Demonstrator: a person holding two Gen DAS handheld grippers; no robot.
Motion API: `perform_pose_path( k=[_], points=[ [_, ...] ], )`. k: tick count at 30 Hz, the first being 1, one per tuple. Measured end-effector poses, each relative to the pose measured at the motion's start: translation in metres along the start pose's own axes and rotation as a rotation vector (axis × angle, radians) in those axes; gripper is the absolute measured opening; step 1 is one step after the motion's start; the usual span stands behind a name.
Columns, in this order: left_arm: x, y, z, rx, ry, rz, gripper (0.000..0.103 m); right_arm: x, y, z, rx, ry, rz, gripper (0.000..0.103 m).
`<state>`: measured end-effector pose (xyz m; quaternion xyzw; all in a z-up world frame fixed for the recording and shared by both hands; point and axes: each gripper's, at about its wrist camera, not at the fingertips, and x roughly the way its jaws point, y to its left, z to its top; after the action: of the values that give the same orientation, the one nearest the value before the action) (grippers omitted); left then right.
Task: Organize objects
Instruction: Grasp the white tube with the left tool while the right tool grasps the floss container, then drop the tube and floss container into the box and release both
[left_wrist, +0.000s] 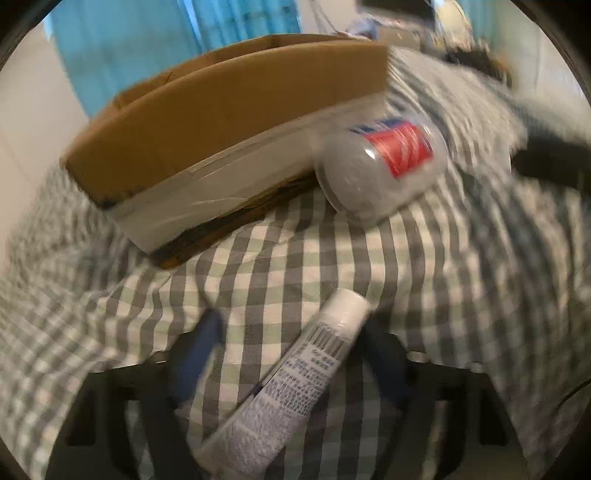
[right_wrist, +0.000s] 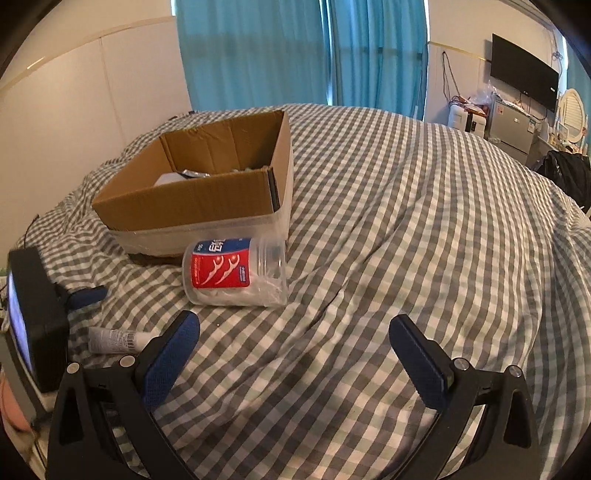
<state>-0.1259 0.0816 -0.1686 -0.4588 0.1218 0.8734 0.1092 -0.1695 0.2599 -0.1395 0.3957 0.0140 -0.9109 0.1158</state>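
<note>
Half the tube (left_wrist: 295, 373) blurs between left gripper (left_wrist: 291, 328) fingers

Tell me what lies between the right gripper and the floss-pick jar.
Only bare checked bedspread, as the right wrist view shows; the right gripper is open, short of the jar.

On the bed (right_wrist: 424, 221), the box (right_wrist: 207, 199) sits at my eleven o'clock. The jar (right_wrist: 236, 273) lies on its side just before the box's near corner. The tube (right_wrist: 114, 341) lies at nine o'clock, between my left gripper's (left_wrist: 291, 343) fingers.
</note>
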Motion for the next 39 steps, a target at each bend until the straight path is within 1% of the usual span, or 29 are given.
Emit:
perform_pose_path(
  k=[1,2,4,6,9,14,16,23,24,25,26,29,33,39],
  points=[
    [-0.003,0.005,0.0,-0.026,-0.005,-0.025,0.057,0.002,0.001,-0.001,-0.001,0.005,-0.003,0.103],
    [-0.006,0.007,0.0,-0.031,-0.011,-0.038,0.052,0.004,0.001,-0.001,-0.002,0.009,-0.003,0.103],
    [-0.014,0.009,0.0,-0.03,-0.021,-0.047,0.032,0.007,0.003,-0.001,-0.005,0.017,-0.001,0.103],
    [-0.02,0.013,0.0,-0.042,-0.028,-0.056,0.029,0.011,0.006,0.0,-0.013,0.022,0.011,0.103],
    [-0.02,0.037,0.003,-0.1,-0.048,-0.06,0.023,0.021,0.018,0.003,-0.039,0.022,0.025,0.103],
    [-0.029,0.068,0.005,-0.201,-0.087,-0.071,0.022,0.042,0.041,0.013,-0.102,0.033,0.009,0.103],
    [-0.031,0.074,0.004,-0.216,-0.096,-0.075,0.022,0.052,0.046,0.017,-0.099,0.042,-0.013,0.103],
    [-0.025,0.078,0.002,-0.237,-0.089,-0.086,0.022,0.084,0.05,0.026,-0.04,0.089,-0.009,0.103],
    [-0.025,0.078,0.001,-0.238,-0.09,-0.084,0.022,0.086,0.051,0.026,-0.04,0.092,-0.013,0.102],
    [-0.026,0.077,0.001,-0.24,-0.094,-0.079,0.022,0.087,0.051,0.025,-0.04,0.093,-0.018,0.099],
    [-0.027,0.077,0.0,-0.246,-0.1,-0.078,0.022,0.088,0.052,0.024,-0.042,0.097,-0.015,0.088],
    [-0.029,0.071,0.0,-0.246,-0.107,-0.087,0.022,0.083,0.053,0.019,-0.072,0.096,-0.015,0.088],
    [-0.033,0.063,-0.001,-0.245,-0.111,-0.105,0.022,0.068,0.05,0.009,-0.073,0.083,0.001,0.088],
    [-0.054,0.058,0.0,-0.243,-0.146,-0.104,0.022,0.042,0.053,0.001,-0.098,0.054,0.018,0.088]
  ],
)
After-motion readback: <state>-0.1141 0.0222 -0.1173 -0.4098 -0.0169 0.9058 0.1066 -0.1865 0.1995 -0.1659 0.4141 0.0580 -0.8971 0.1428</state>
